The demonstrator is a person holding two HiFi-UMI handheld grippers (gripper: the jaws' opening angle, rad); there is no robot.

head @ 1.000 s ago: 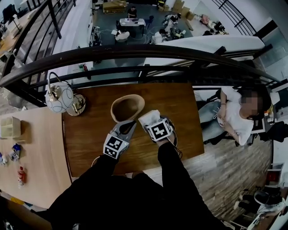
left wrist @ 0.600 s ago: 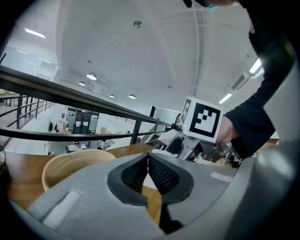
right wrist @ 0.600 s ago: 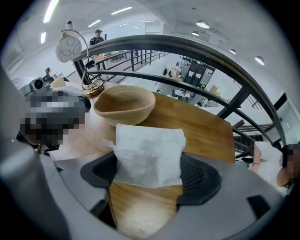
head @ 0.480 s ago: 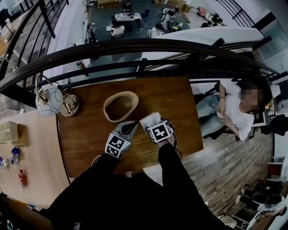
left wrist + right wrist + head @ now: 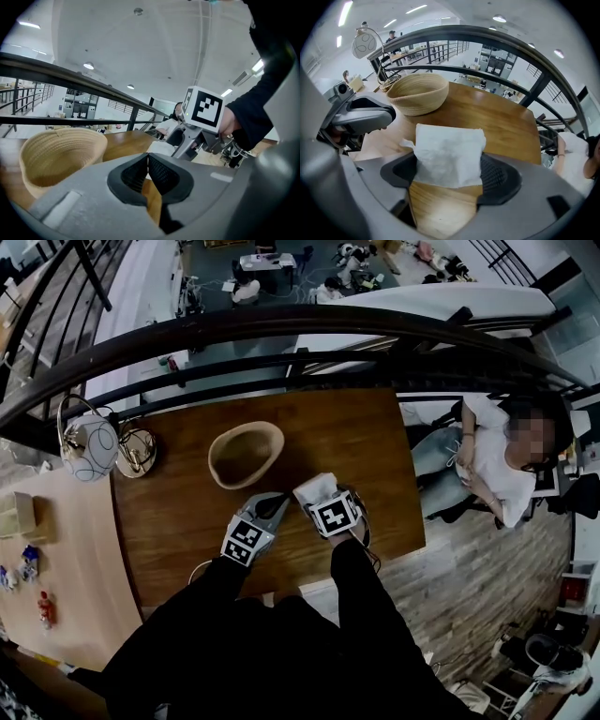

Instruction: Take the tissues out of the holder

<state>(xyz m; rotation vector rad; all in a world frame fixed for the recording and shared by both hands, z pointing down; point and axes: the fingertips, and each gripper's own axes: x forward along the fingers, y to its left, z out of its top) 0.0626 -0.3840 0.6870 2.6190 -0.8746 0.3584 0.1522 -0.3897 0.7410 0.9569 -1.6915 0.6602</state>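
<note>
The holder, a woven tan basket, stands upright on the brown wooden table; its inside looks empty in the head view. My right gripper is shut on a folded wad of white tissues and points steeply down at the tabletop, to the right of the basket. My left gripper is beside it, just in front of the basket, its jaws shut with nothing between them.
A lamp with a glass globe stands at the table's far left corner. A black railing runs behind the table. A person sits to the right. A lighter table with small items adjoins on the left.
Both grippers have drawn back a little from the basket and sunk toward the tabletop. The tissues stay in the right jaws.
</note>
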